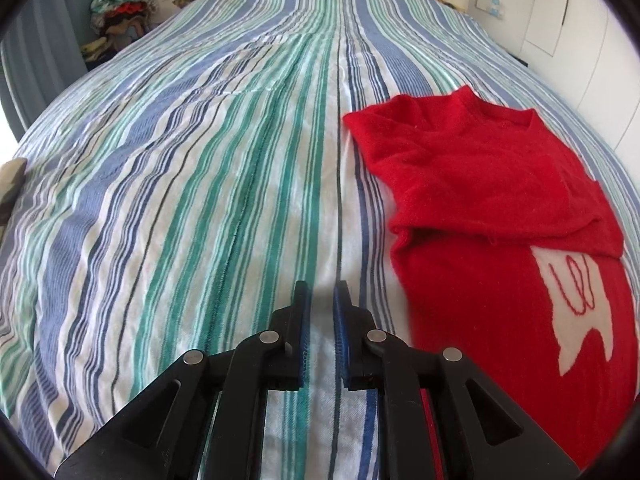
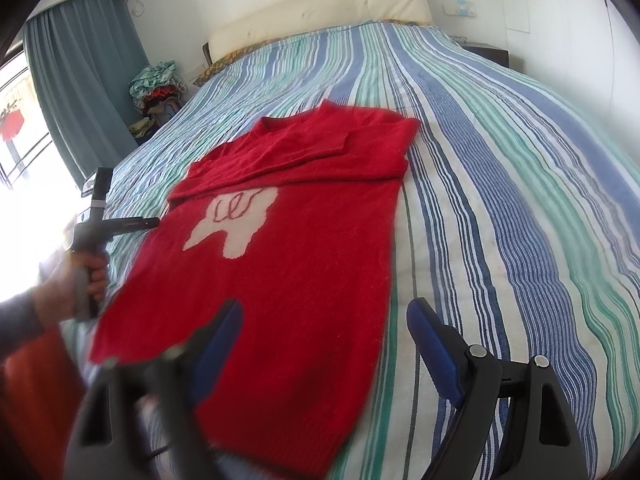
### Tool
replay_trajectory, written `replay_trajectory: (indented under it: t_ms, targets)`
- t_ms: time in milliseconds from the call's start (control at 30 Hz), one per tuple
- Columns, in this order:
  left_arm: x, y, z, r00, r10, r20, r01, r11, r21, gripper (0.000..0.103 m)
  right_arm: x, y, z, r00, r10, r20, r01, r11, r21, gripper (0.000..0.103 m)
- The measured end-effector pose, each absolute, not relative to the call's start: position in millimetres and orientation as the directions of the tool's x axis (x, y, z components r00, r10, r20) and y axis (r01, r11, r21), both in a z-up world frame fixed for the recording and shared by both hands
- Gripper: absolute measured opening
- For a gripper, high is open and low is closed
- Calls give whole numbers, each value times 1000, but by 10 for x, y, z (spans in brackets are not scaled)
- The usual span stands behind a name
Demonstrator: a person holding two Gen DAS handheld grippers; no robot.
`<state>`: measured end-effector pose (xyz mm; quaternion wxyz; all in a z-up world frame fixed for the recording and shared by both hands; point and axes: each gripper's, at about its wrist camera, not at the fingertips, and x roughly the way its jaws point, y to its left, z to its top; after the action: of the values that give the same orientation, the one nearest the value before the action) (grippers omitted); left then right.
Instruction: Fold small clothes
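Note:
A small red sweater (image 2: 304, 240) with a white patch (image 2: 236, 220) on its front lies flat on the striped bedspread (image 2: 500, 200). Both sleeves are folded across the chest. In the left wrist view the sweater (image 1: 500, 208) lies to the right of my left gripper (image 1: 322, 300). That gripper holds nothing; its jaws stand nearly closed with a narrow gap, above bare bedspread. The left gripper's body, held in a hand, also shows in the right wrist view (image 2: 96, 216), left of the sweater. My right gripper (image 2: 324, 328) is open wide and empty, above the sweater's hem.
A cream headboard (image 2: 320, 8) stands at the far end of the bed. A pile of clothes (image 2: 158, 84) sits beside the bed at the far left, next to a blue-grey curtain (image 2: 80, 80). The bedspread (image 1: 180, 200) stretches left of the sweater.

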<state>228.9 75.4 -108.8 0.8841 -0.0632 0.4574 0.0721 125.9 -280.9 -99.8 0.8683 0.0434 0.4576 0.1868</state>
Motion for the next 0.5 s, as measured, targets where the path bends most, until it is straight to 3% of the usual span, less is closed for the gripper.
replay_trajectory:
  t_ms: [133, 233, 333, 433, 500]
  targets:
    - [2445, 862, -794, 632, -20, -775, -192, 965, -181, 31, 1262, -2811, -1002, 506, 376, -777, -282, 923, 263, 83]
    - [2724, 781, -663, 656, -100, -748, -165, 948, -272, 32, 1282, -2790, -1031, 493, 378, -784, -282, 921, 268, 83]
    - [3000, 520, -761, 625, -91, -775, -124, 969, -214, 32, 1285, -2761, -1056, 484, 374, -791, -286, 922, 260, 83]
    - [3135, 329, -1233, 507, 33, -861, -118, 992, -32, 29, 1281, -2755, -1070, 482, 367, -796, -286, 924, 253, 83]
    - [3019, 358, -1397, 537, 64, -841, -114, 993, 3, 29, 1280, -2773, -1066, 485, 365, -795, -279, 926, 255, 83]
